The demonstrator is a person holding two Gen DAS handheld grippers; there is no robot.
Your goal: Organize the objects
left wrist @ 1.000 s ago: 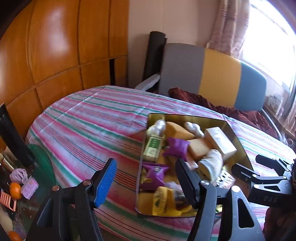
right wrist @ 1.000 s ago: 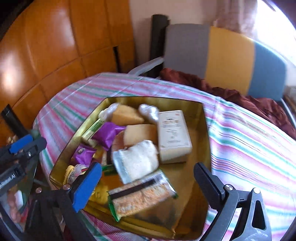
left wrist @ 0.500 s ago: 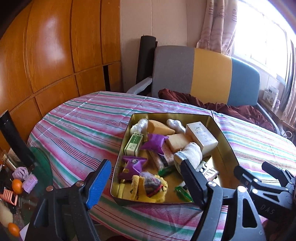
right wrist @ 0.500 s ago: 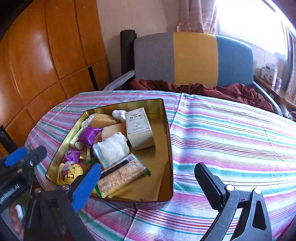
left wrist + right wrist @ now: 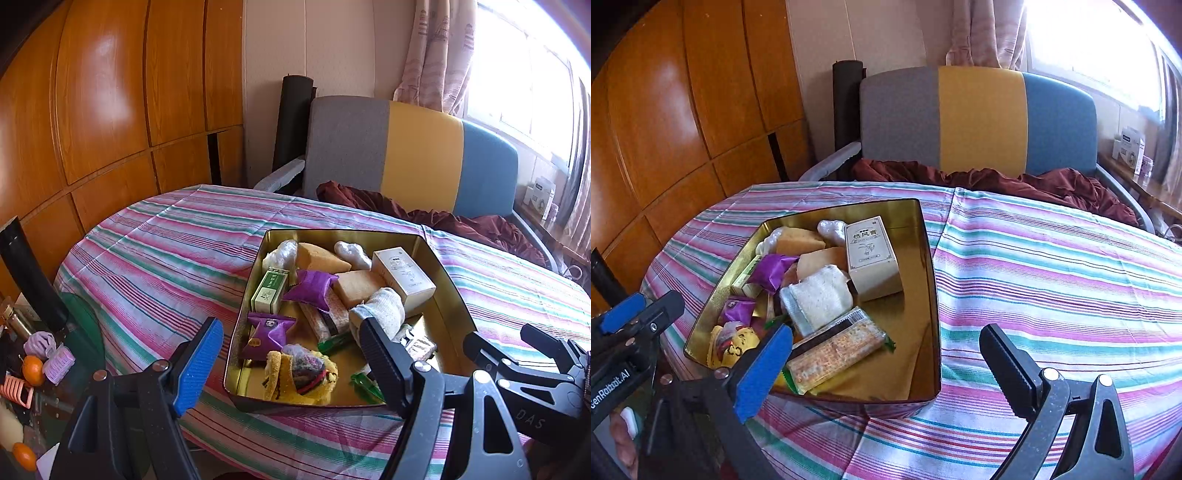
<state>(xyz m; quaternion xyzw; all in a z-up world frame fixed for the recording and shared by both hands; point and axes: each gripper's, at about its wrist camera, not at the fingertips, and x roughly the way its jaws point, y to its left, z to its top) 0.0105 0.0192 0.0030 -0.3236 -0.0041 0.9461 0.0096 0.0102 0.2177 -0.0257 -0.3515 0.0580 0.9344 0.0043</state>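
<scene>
A gold metal tin (image 5: 452,291) (image 5: 932,295) sits on the striped tablecloth, filled with small items: a white carton (image 5: 402,275) (image 5: 871,253), a rolled white cloth (image 5: 380,308) (image 5: 816,299), purple packets (image 5: 314,284), a green box (image 5: 269,290), a long snack bar (image 5: 836,354) and a yellow pouch (image 5: 299,376). My left gripper (image 5: 291,363) is open and empty, held near the tin's front edge. My right gripper (image 5: 886,363) is open and empty over the tin's near right corner.
A striped cloth covers the round table (image 5: 166,251) (image 5: 1052,266). A grey, yellow and blue chair (image 5: 406,155) with a maroon cloth (image 5: 997,181) stands behind. A side table at the left holds oranges and clips (image 5: 33,369). Wooden panels (image 5: 110,92) line the wall.
Both grippers have pulled back and up from the tin, so it looks smaller and farther away. Both stay open and empty. The items in the tin have not moved.
</scene>
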